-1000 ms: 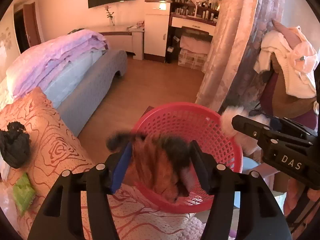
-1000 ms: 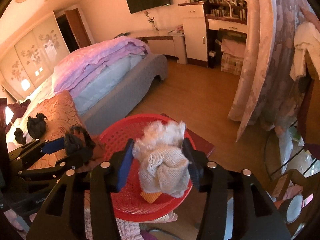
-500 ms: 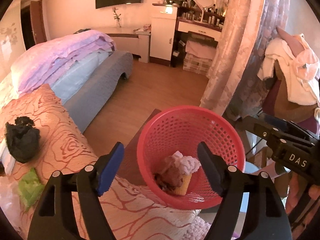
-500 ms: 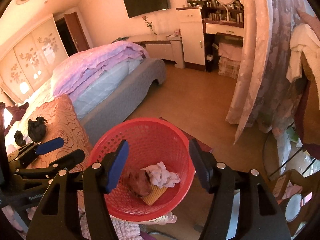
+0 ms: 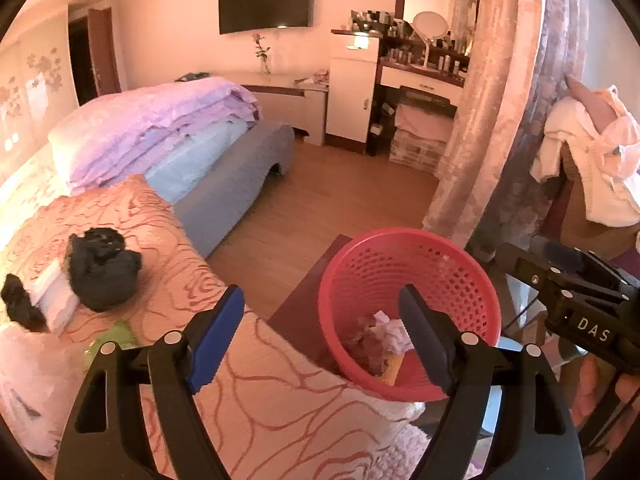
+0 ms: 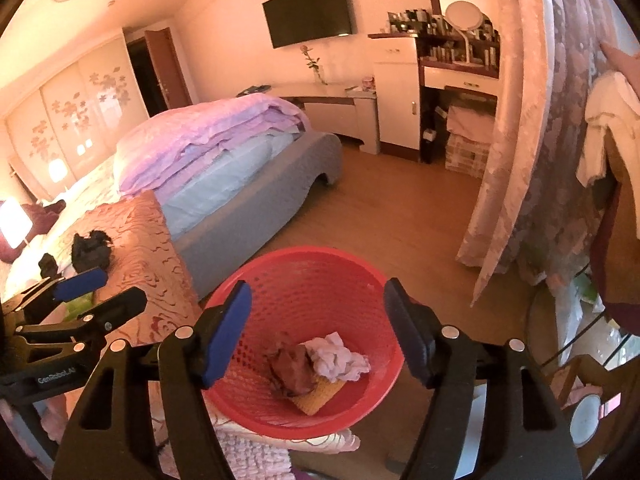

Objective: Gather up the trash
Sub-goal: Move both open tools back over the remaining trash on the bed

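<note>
A red mesh basket (image 6: 304, 264) (image 5: 420, 248) stands beside the bed. Inside lie a brown crumpled scrap (image 6: 290, 368), a white cloth wad (image 6: 340, 358) (image 5: 390, 330) and a yellow piece (image 6: 318, 394). My right gripper (image 6: 318, 320) hangs above the basket, its jaws opening with nothing between them. My left gripper (image 5: 322, 332) hovers over the bed edge left of the basket, jaws also opening and empty. On the patterned bedspread (image 5: 168, 240) lie a black crumpled lump (image 5: 102, 276) (image 6: 90, 250), a smaller black lump (image 5: 18, 300) and a green scrap (image 5: 116, 332).
A bed with folded purple quilts (image 5: 152, 128) fills the left. Wooden floor (image 5: 328, 196) lies beyond the basket. A patterned curtain (image 5: 500, 112) hangs at right, with clothes on a chair (image 5: 588, 160). A dresser with a round mirror (image 6: 464, 16) stands at the back.
Both grippers opened and dropped their loads, a dark brown scrap from the left and a white cloth wad from the right, into the red basket. The left gripper then drifted left toward the bed.
</note>
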A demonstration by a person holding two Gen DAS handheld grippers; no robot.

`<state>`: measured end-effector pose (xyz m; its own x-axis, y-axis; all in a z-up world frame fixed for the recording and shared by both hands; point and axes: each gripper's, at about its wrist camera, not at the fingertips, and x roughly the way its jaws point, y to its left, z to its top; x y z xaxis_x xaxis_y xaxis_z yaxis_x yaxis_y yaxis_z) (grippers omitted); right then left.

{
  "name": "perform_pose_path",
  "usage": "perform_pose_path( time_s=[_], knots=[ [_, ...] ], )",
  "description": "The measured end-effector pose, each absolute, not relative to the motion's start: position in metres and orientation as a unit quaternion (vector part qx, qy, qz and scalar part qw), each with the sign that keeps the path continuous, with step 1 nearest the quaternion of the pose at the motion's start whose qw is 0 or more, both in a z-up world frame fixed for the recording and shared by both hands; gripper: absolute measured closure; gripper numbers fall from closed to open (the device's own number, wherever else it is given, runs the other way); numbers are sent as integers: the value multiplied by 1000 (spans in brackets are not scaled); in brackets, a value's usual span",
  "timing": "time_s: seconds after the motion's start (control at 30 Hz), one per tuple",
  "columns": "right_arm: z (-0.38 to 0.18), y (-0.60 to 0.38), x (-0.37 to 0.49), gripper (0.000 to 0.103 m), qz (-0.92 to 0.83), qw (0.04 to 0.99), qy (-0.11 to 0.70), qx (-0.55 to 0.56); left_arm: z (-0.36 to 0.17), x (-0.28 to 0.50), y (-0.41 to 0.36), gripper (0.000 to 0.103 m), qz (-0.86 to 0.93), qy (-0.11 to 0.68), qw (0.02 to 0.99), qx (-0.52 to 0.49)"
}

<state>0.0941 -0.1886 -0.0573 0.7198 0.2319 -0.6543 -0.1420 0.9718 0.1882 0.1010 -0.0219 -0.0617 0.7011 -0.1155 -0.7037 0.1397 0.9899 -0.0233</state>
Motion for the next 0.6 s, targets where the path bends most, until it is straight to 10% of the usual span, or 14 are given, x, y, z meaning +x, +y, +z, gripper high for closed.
perform_pose_path(
  time_s=[0.6],
  knots=[
    [-44,-148,69,36,156,923,350,43,-39,54,34,26,-4,361,933,7]
  ],
)
